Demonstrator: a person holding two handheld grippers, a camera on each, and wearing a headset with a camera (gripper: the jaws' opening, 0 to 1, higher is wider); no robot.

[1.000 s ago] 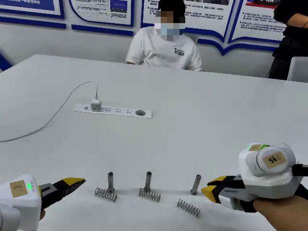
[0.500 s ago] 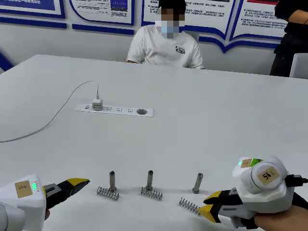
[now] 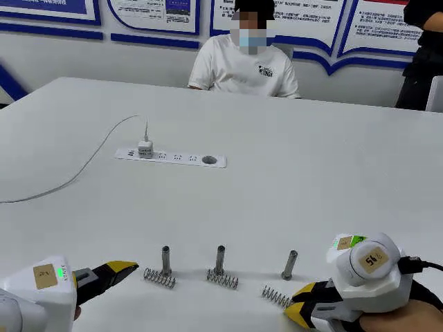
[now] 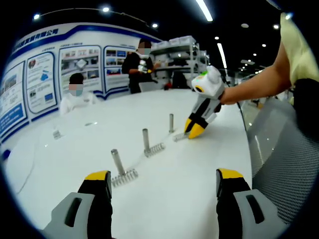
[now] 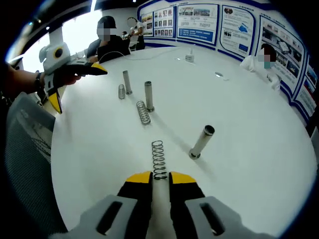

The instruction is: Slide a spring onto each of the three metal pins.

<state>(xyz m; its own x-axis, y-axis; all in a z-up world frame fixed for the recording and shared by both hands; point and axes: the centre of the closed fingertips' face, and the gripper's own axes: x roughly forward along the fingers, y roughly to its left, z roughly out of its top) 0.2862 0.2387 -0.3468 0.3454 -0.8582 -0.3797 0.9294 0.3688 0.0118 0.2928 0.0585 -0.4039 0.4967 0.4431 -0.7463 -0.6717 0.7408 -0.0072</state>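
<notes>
Left gripper (image 4: 162, 180) and right gripper (image 5: 155, 178): white housings, black jaws, yellow tips, tan numbered stickers (image 3: 374, 259), green LEDs (image 3: 344, 242). Black cable (image 3: 422, 264) off right. Pale yellow short sleeve (image 4: 298, 45).

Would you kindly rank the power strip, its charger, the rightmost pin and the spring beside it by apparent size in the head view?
1. Power strip, clearly longest.
2. Rightmost pin and the spring beside it: about alike, unranked.
3. Charger, smallest, though farther from the camera.

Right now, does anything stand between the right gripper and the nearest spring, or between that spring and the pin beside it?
Nothing visible. The right gripper sits at the near end of the spring, and bare table lies between it and the pin.
</notes>
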